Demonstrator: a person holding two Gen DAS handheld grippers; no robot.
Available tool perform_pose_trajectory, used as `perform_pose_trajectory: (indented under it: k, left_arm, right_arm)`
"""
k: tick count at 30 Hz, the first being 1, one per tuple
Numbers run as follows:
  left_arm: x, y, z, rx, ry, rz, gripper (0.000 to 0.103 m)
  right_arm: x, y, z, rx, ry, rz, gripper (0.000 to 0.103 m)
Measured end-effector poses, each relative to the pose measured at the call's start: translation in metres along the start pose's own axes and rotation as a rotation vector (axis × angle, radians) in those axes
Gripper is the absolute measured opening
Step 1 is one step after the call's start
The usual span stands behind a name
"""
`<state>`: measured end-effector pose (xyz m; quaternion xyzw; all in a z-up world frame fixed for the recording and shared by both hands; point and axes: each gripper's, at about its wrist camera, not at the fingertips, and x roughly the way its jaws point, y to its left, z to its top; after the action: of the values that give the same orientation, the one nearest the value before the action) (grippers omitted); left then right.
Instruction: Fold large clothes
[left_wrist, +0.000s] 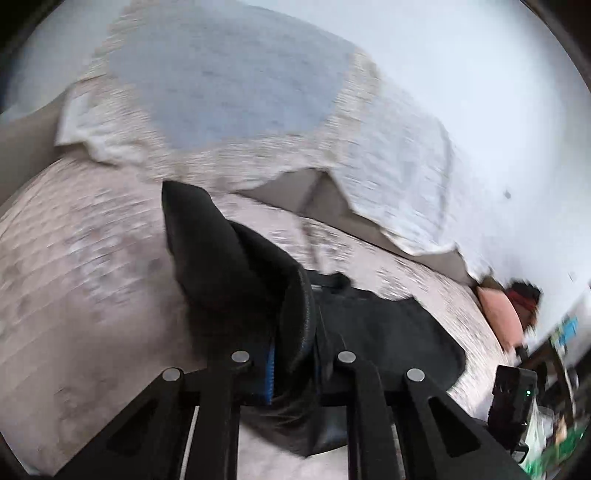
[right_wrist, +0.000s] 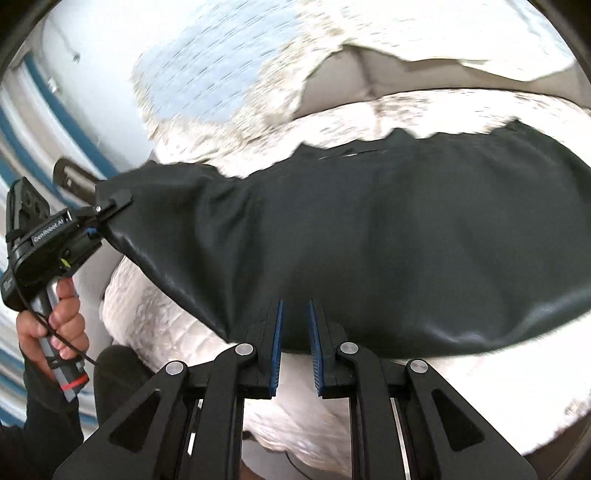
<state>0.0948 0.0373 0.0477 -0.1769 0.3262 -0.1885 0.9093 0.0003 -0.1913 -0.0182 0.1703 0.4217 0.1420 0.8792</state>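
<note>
A large black leather-like garment (right_wrist: 388, 236) lies spread across a pale quilted sofa seat (right_wrist: 177, 332). My left gripper (left_wrist: 291, 332) is shut on one end of the garment (left_wrist: 236, 258) and lifts it off the seat; it also shows in the right wrist view (right_wrist: 107, 210), held by a hand at the far left. My right gripper (right_wrist: 295, 332) is open and empty, its blue-padded fingers (right_wrist: 276, 343) just at the garment's near edge.
A pale cover with a blue patch (left_wrist: 229, 85) drapes the sofa back. An orange cushion (left_wrist: 498, 314) and a dark red item (left_wrist: 524, 291) lie at the sofa's right end. Cluttered shelves (left_wrist: 561, 369) stand at the far right. A white wall (left_wrist: 480, 74) is behind.
</note>
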Motion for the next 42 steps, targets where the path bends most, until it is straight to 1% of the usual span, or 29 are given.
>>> perform_pose_trajectory:
  k: [2, 4, 7, 8, 11, 13, 14, 16, 18, 22, 23, 24, 25, 26, 27, 28, 29, 30, 31, 32, 34, 35, 36, 37, 38, 40, 42]
  left_arm:
    - [0.015, -0.022, 0.002, 0.050, 0.026, -0.048, 0.014]
    - [0.035, -0.044, -0.002, 0.097, 0.068, -0.105, 0.014]
    - [0.075, -0.069, -0.019, 0.144, 0.169, -0.173, 0.014]
    - [0.090, -0.077, -0.028, 0.173, 0.206, -0.179, 0.014]
    - [0.130, -0.087, -0.058, 0.206, 0.335, -0.190, 0.014]
    - [0.146, -0.088, -0.072, 0.222, 0.386, -0.180, 0.015]
    - [0.146, -0.088, -0.075, 0.222, 0.391, -0.181, 0.016]
    - [0.137, -0.091, -0.074, 0.224, 0.383, -0.188, 0.021]
    - [0.123, -0.095, -0.072, 0.244, 0.380, -0.208, 0.030]
    - [0.085, -0.101, -0.060, 0.283, 0.339, -0.257, 0.035]
    - [0.073, -0.098, -0.054, 0.279, 0.308, -0.260, 0.038]
    - [0.065, -0.092, -0.046, 0.267, 0.275, -0.253, 0.041]
    - [0.061, -0.085, -0.036, 0.246, 0.245, -0.230, 0.042]
    - [0.060, -0.077, -0.027, 0.223, 0.219, -0.198, 0.043]
    - [0.063, -0.067, -0.018, 0.201, 0.199, -0.153, 0.043]
    - [0.068, -0.055, -0.010, 0.181, 0.190, -0.094, 0.043]
    - [0.074, -0.044, -0.004, 0.168, 0.188, -0.045, 0.043]
    - [0.081, -0.032, 0.000, 0.153, 0.193, -0.001, 0.043]
    - [0.089, -0.020, 0.003, 0.132, 0.206, 0.030, 0.043]
    - [0.096, -0.011, 0.003, 0.111, 0.221, 0.046, 0.043]
    - [0.109, -0.002, 0.004, 0.082, 0.241, 0.058, 0.043]
    - [0.113, -0.002, 0.003, 0.080, 0.245, 0.060, 0.043]
    - [0.117, -0.005, 0.002, 0.085, 0.244, 0.055, 0.043]
    - [0.120, -0.009, 0.001, 0.096, 0.243, 0.047, 0.043]
    - [0.123, -0.014, 0.001, 0.106, 0.246, 0.041, 0.043]
    - [0.126, -0.024, -0.002, 0.141, 0.251, 0.029, 0.043]
    - [0.133, -0.036, -0.007, 0.176, 0.260, 0.020, 0.043]
  right_arm:
    - [-0.011, -0.012, -0.006, 0.028, -0.016, -0.019, 0.014]
    - [-0.022, -0.027, -0.011, 0.064, -0.030, -0.043, 0.014]
    - [-0.033, -0.046, -0.020, 0.115, -0.047, -0.072, 0.014]
    - [-0.036, -0.051, -0.022, 0.129, -0.050, -0.078, 0.014]
    - [-0.041, -0.064, -0.025, 0.165, -0.054, -0.096, 0.014]
    - [-0.042, -0.069, -0.026, 0.181, -0.054, -0.097, 0.014]
    - [-0.043, -0.070, -0.024, 0.182, -0.054, -0.099, 0.014]
    - [-0.044, -0.071, -0.025, 0.180, -0.055, -0.096, 0.014]
    - [-0.044, -0.070, -0.023, 0.178, -0.057, -0.090, 0.014]
    - [-0.041, -0.062, -0.010, 0.153, -0.074, -0.056, 0.015]
    - [-0.039, -0.058, -0.007, 0.148, -0.079, -0.044, 0.017]
    - [-0.038, -0.055, -0.003, 0.146, -0.084, -0.029, 0.020]
    - [-0.036, -0.053, 0.002, 0.150, -0.089, -0.009, 0.022]
    - [-0.032, -0.051, 0.008, 0.159, -0.094, 0.021, 0.033]
    - [-0.029, -0.049, 0.012, 0.165, -0.094, 0.048, 0.049]
    - [-0.024, -0.046, 0.015, 0.165, -0.087, 0.073, 0.055]
    - [-0.017, -0.044, 0.018, 0.161, -0.074, 0.100, 0.059]
    - [-0.010, -0.042, 0.020, 0.161, -0.063, 0.123, 0.059]
    - [0.000, -0.043, 0.022, 0.174, -0.045, 0.125, 0.059]
    - [0.010, -0.045, 0.025, 0.194, -0.021, 0.115, 0.059]
    - [0.027, -0.050, 0.026, 0.234, 0.015, 0.131, 0.059]
    - [0.032, -0.052, 0.027, 0.246, 0.031, 0.131, 0.056]
    - [0.038, -0.053, 0.027, 0.255, 0.043, 0.129, 0.029]
    - [0.040, -0.052, 0.027, 0.257, 0.038, 0.129, 0.012]
    - [0.036, -0.052, 0.026, 0.256, 0.026, 0.122, 0.006]
    - [0.024, -0.051, 0.023, 0.256, -0.025, 0.149, 0.006]
    - [0.012, -0.052, 0.014, 0.260, -0.047, 0.137, 0.006]
